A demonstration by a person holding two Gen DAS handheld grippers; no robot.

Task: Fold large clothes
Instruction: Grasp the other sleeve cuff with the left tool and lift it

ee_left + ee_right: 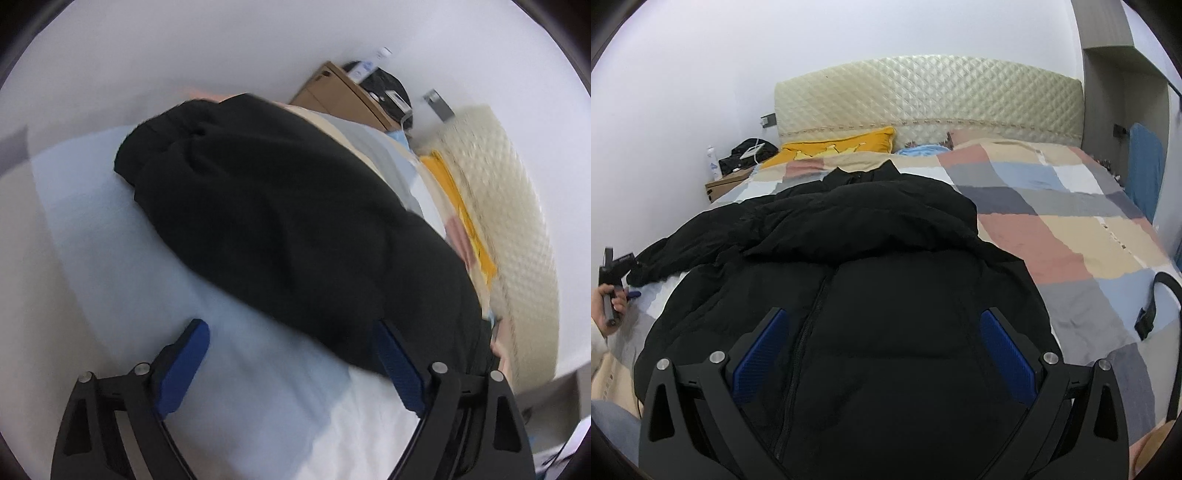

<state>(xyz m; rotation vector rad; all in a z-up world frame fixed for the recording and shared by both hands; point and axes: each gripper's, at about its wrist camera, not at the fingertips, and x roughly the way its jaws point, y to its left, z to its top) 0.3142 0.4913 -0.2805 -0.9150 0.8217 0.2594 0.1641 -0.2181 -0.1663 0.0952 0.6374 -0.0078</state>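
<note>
A large black puffer jacket (871, 280) lies on the bed, zipper side up, with one side folded over its upper part. My right gripper (882, 350) is open and empty, just above the jacket's lower front. In the blurred, tilted left wrist view the jacket (280, 221) lies on a pale blue patch of the cover. My left gripper (291, 365) is open and empty, at the jacket's near edge. The left gripper also shows small in the right wrist view (629, 293), held in a hand beside the jacket's sleeve.
The bed has a patchwork cover (1071, 236), a yellow pillow (842, 147) and a quilted cream headboard (923, 96). A bedside table (727, 184) with a black bag stands at the left. A black strap (1156, 295) lies at the bed's right edge.
</note>
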